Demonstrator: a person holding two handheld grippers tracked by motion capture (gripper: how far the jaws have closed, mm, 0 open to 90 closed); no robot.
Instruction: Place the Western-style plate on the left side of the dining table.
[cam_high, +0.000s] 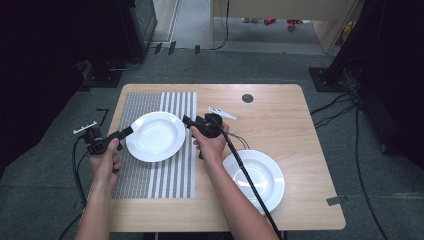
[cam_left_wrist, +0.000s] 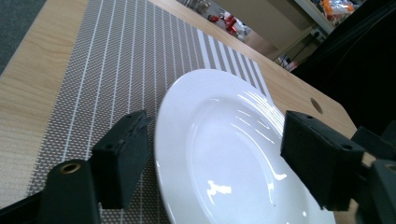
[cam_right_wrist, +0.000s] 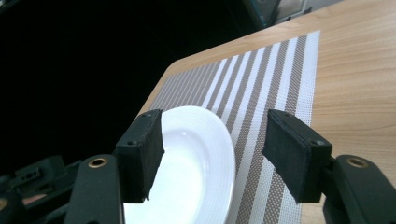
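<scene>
A white deep plate (cam_high: 155, 136) lies on the grey striped placemat (cam_high: 155, 175) at the table's left half. My left gripper (cam_high: 131, 131) is at the plate's left rim, my right gripper (cam_high: 186, 121) at its right rim. In the left gripper view the plate (cam_left_wrist: 224, 154) sits between and below the open jaws of my left gripper (cam_left_wrist: 215, 154), untouched by the pads. In the right gripper view the plate (cam_right_wrist: 196, 163) lies beneath my right gripper (cam_right_wrist: 212, 154), whose jaws stand apart with nothing pressed between them. A second white plate (cam_high: 260, 177) rests on bare wood at the right.
A small white plastic piece (cam_high: 221, 112) lies on the wooden table (cam_high: 280, 115) behind the right hand. A dark round hole (cam_high: 247, 98) marks the tabletop's far side. Cables trail from both grippers toward the near edge. Dark stands and cables crowd the floor around.
</scene>
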